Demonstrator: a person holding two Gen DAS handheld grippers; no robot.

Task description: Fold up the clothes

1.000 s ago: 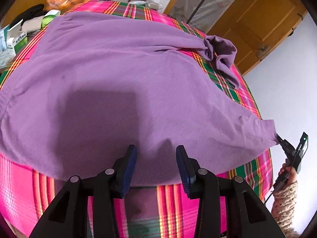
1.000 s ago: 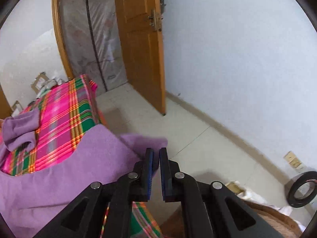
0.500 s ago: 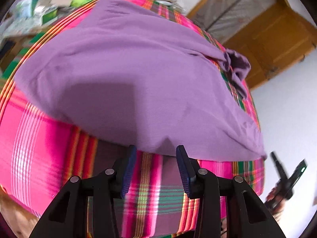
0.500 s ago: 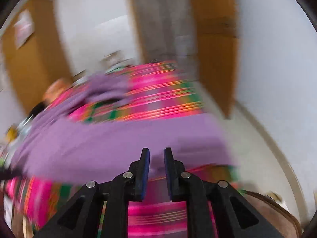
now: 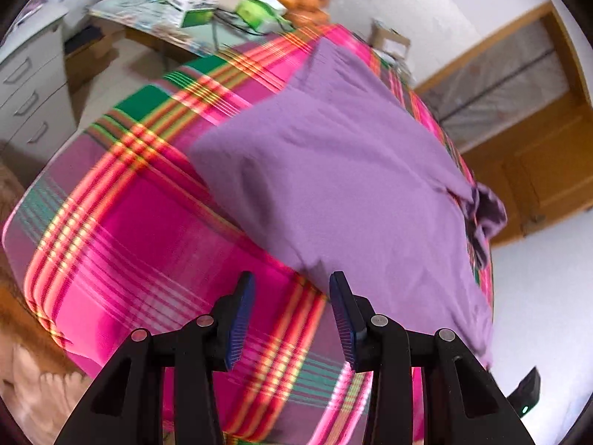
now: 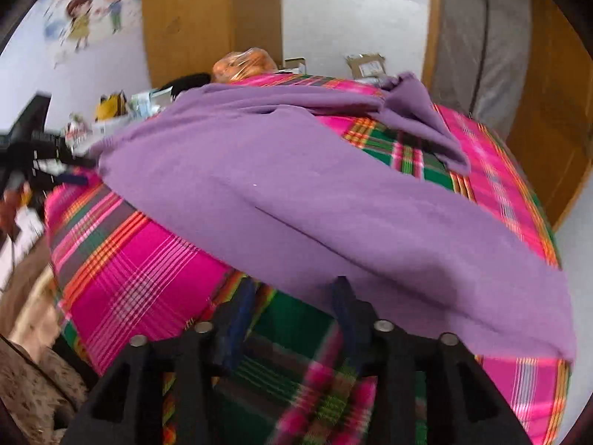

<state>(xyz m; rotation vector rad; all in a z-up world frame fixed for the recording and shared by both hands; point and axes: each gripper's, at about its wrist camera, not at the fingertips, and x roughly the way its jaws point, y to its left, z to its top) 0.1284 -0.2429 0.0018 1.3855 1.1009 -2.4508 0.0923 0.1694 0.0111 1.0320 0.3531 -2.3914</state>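
purple garment (image 5: 333, 170) spread flat on plaid tablecloth (image 5: 122, 200), one sleeve bunched, no fold visible | left gripper (image 5: 292, 315) wide, empty | right gripper (image 6: 292, 311) wide, empty

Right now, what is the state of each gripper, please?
Left gripper: open, holding nothing, just before the purple garment's edge.
Right gripper: open, holding nothing.

Plain purple garment (image 5: 344, 170), lying over pink, green and orange plaid tablecloth (image 5: 122, 230), black grippers showing blue pads (image 5: 239, 315), orange-brown wooden door (image 5: 548, 170) standing behind
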